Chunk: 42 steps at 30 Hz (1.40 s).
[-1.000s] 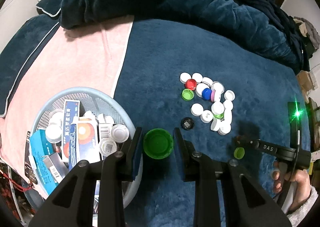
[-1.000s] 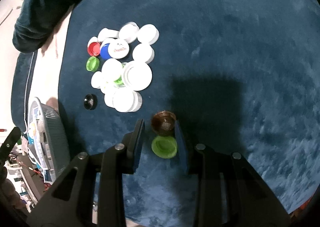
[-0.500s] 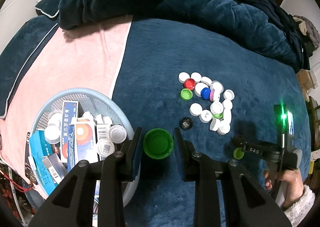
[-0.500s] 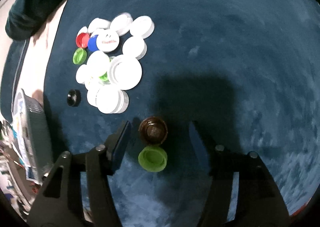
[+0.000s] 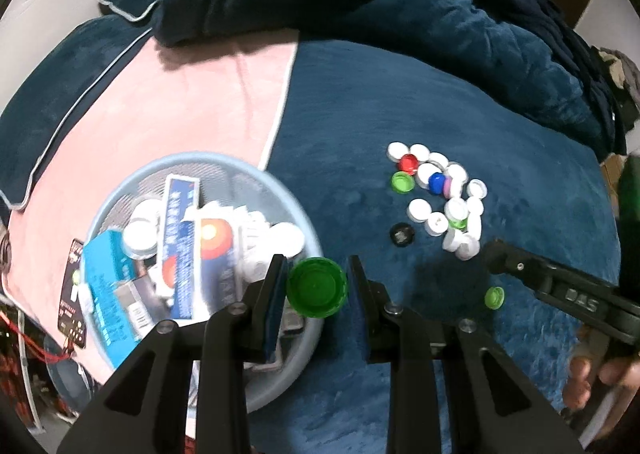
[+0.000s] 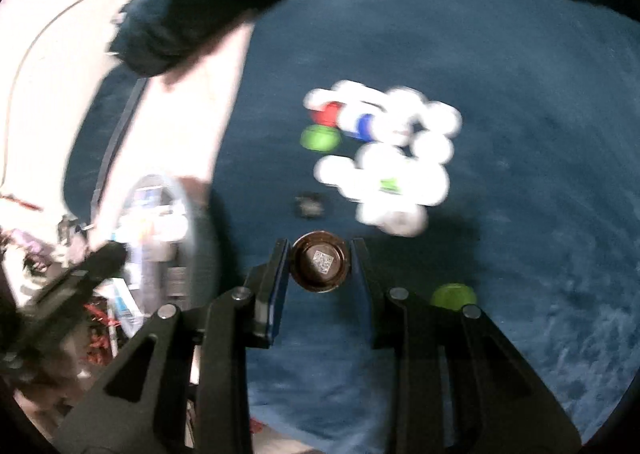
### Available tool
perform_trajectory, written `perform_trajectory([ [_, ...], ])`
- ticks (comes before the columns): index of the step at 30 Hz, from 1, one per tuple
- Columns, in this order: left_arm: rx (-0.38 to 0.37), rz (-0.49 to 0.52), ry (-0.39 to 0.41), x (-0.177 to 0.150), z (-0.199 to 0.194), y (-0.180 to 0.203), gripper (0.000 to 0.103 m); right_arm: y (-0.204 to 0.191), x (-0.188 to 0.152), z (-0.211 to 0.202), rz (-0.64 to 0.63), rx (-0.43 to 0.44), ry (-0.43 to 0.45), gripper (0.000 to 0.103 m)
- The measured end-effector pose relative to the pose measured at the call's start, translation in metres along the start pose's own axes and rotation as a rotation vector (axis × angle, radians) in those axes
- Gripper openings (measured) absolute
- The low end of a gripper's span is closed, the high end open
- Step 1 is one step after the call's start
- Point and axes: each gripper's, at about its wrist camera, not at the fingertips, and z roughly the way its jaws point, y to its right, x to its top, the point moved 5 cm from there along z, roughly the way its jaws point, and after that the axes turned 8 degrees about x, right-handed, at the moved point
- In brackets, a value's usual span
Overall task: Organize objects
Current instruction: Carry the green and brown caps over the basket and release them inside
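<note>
The left gripper (image 5: 317, 286) pinches a large green cap (image 5: 317, 287) between its two fingers, and the cap sits over the near rim of a pale blue basket (image 5: 280, 189). The basket stands on a pink towel (image 5: 180, 101) where it meets the dark blue blanket (image 5: 460, 117). Inside the basket lie white caps and several boxes, among them a blue and white box (image 5: 178, 221) standing on its side.

Out on the blanket, well apart from the basket, is a loose cluster of caps (image 5: 444, 197), mostly white, with a red cap (image 5: 408, 163), a blue cap (image 5: 436, 181) and a green cap (image 5: 402, 182) at its far end. A black cap (image 5: 401, 234) lies alone, just beside the cluster on the basket's side. A small light green cap (image 5: 494, 297) rests on the blanket nearer the camera.

The right gripper (image 6: 319, 268) holds a brown cap (image 6: 319, 267) open side up, with a small printed square inside it. Its fingers are closed against the cap's sides. This view is smeared, so the cap appears lifted off the blanket, though I cannot be certain. The light green cap (image 6: 453, 296) lies just to the right of the fingers, and the blurred cluster (image 6: 384, 157) lies beyond them.
</note>
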Motion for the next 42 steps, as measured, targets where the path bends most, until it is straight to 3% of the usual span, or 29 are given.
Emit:
perform_trajectory([
  [10, 0.020, -0.182, 0.055, -0.016, -0.023, -0.087, 0.030, -0.099, -0.021, 0.028, -0.146, 0.089, -0.052, 0.031],
  [21, 0.054, -0.347, 0.051, -0.045, -0.024, -0.158, 0.030, -0.156, -0.047, 0.074, -0.178, 0.163, -0.137, 0.031],
  [29, -0.005, -0.390, 0.046, -0.042, -0.012, -0.166, 0.030, -0.173, -0.050, 0.096, -0.165, 0.204, -0.160, 0.031],
  [37, 0.040, -0.376, 0.080, -0.020, 0.017, -0.161, 0.030, -0.170, -0.028, 0.121, -0.048, 0.287, -0.125, 0.031],
  [39, 0.050, -0.375, 0.081, -0.019, 0.022, -0.162, 0.037, -0.165, -0.026, 0.125, -0.005, 0.314, -0.138, 0.034],
  [41, 0.096, -0.381, 0.088, -0.020, 0.021, -0.167, 0.067, -0.158, -0.024, 0.126, 0.020, 0.320, -0.131, 0.039],
  [42, 0.116, -0.383, 0.089, -0.021, 0.020, -0.170, 0.075, -0.155, -0.022, 0.124, 0.025, 0.313, -0.122, 0.047],
])
